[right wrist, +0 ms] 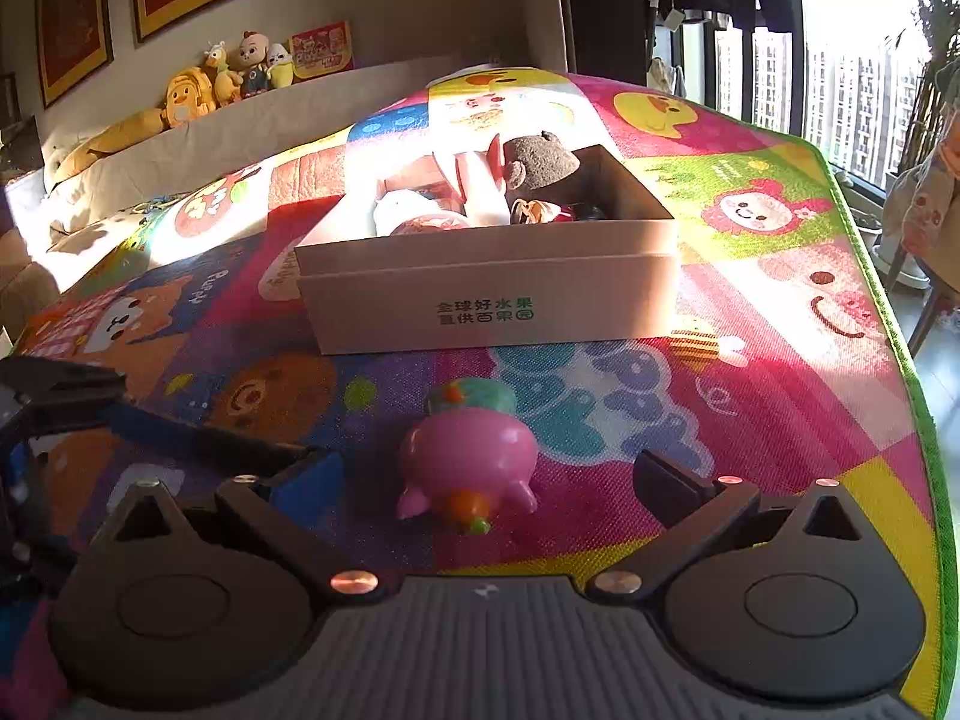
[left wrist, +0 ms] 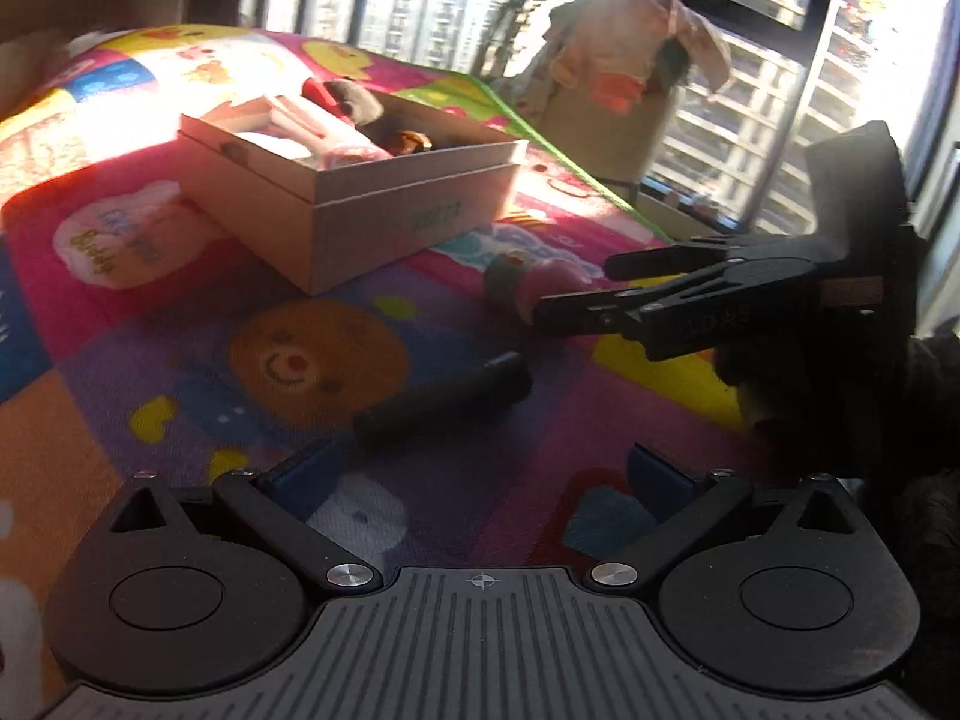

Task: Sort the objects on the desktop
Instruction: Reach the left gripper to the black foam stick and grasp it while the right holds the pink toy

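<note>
A: So, where do the two grippers stand?

B: Both have their fingers spread apart and hold nothing. The right gripper (right wrist: pixel 489 474) straddles a pink pig toy (right wrist: pixel 468 465) lying on the mat, with gaps on both sides. The left gripper (left wrist: pixel 480 474) hovers just short of a black cylinder (left wrist: pixel 443 401), which lies slanted across its opening.

A: And the sorting box?

B: A white cardboard box (right wrist: pixel 489 294) sits farther back on the mat, open, already holding a brown plush bear (right wrist: pixel 540 163) and other small items.

A: What might go wrong?

B: The pig toy looks smooth and rounded, so closing fingers could squirt it forward. The cylinder could roll if nudged at one end. The grippers are also close together, so they might knock each other.

A: Describe the surroundings.

B: A bright cartoon play mat (right wrist: pixel 780 420) covers the surface, with strong sun patches. Tall windows (right wrist: pixel 852 48) show apartment towers; stuffed toys (right wrist: pixel 228 75) line a ledge below framed pictures.
</note>
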Available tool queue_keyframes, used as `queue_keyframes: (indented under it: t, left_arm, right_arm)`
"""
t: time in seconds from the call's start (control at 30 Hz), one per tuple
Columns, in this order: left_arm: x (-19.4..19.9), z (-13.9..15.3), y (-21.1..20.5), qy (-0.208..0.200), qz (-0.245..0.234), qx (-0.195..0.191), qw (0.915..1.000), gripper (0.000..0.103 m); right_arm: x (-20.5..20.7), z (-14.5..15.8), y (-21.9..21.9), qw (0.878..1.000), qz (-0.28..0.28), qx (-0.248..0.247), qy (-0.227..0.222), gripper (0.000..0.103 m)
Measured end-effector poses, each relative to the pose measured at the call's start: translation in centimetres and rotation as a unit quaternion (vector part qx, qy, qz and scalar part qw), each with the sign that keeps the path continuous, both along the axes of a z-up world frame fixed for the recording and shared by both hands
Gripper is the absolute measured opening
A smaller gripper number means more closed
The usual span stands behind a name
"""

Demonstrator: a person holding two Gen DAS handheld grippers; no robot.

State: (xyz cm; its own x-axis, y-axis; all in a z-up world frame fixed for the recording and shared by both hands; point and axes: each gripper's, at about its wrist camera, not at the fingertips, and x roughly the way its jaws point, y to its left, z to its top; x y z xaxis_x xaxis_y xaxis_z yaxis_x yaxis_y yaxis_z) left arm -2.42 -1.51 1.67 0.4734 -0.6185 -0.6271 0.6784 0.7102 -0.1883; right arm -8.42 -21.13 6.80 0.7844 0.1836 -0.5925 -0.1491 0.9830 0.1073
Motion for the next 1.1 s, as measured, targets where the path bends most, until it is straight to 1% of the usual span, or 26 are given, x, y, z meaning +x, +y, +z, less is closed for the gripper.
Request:
queue_keyframes:
  t: [0.03,0.1,0.17,0.23,0.33,0.4,0.47,0.5,0.63,0.67,0.77,0.83,0.87,0.93,0.97,1.03,1.1]
  left_arm:
    - [-0.5,0.1,-0.2,-0.005,0.027,0.002,0.9996,0.103]
    - [-1.2,0.5,-0.4,-0.008,0.086,0.004,0.9963,0.103]
    - [-1.5,0.7,-0.5,-0.009,0.124,0.000,0.9922,0.103]
    - [-1.7,0.6,-1.1,-0.011,0.141,0.017,0.9898,0.103]
    - [-2.1,0.6,-2.1,-0.034,0.146,0.059,0.9869,0.103]
    - [-1.9,0.5,-2.5,-0.046,0.154,0.083,0.9834,0.103]
    - [-1.3,0.2,-2.9,-0.061,0.170,0.116,0.9767,0.103]
    - [-1.0,0.1,-2.9,-0.068,0.179,0.126,0.9734,0.103]
    - [0.0,0.3,-1.6,-0.088,0.234,0.141,0.9579,0.103]
    - [0.2,0.3,-1.1,-0.081,0.240,0.136,0.9577,0.103]
    - [0.3,0.4,-0.2,-0.064,0.238,0.112,0.9626,0.103]
    - [0.4,0.6,-0.1,-0.053,0.221,0.091,0.9695,0.103]
    - [0.6,0.7,-0.1,-0.040,0.209,0.075,0.9743,0.103]
    - [1.1,0.6,-0.5,-0.018,0.190,0.052,0.9802,0.103]
    - [1.3,0.5,-1.0,-0.014,0.184,0.047,0.9816,0.103]
    - [1.8,0.5,-1.8,-0.020,0.179,0.053,0.9823,0.103]
    - [2.4,0.5,-2.6,-0.018,0.175,0.053,0.9830,0.103]
  right_arm:
    - [-0.1,0.0,-0.1,1.000,-0.004,0.001,-0.002,0.103]
    - [-0.2,0.1,-0.3,1.000,-0.007,0.005,-0.006,0.103]
    - [-0.1,0.0,-0.5,1.000,-0.011,0.010,-0.005,0.103]
    - [0.1,0.0,-0.7,1.000,-0.018,0.016,0.000,0.103]
    - [0.4,-0.2,-1.2,0.999,-0.028,0.027,0.014,0.103]
    - [0.9,-0.4,-1.5,0.998,-0.035,0.036,0.027,0.103]
    - [0.9,-0.5,-1.7,0.998,-0.037,0.042,0.029,0.103]
    - [0.9,-0.5,-1.6,0.998,-0.037,0.042,0.028,0.103]
    - [0.9,-0.6,-1.7,0.998,-0.038,0.041,0.030,0.103]
    - [0.9,-0.6,-1.7,0.998,-0.037,0.041,0.030,0.103]
    - [0.9,-0.6,-1.6,0.998,-0.037,0.037,0.031,0.103]
    - [1.0,-0.6,-1.4,0.998,-0.035,0.032,0.033,0.103]
    - [1.0,-0.6,-1.4,0.998,-0.034,0.030,0.034,0.103]
    - [1.2,-0.6,-1.3,0.999,-0.027,0.025,0.038,0.103]
    - [1.3,-0.5,-1.2,0.999,-0.020,0.019,0.041,0.103]
    - [1.4,-0.6,-1.1,0.999,-0.015,0.014,0.043,0.103]
    - [1.4,-0.5,-1.2,0.999,-0.014,0.019,0.043,0.103]
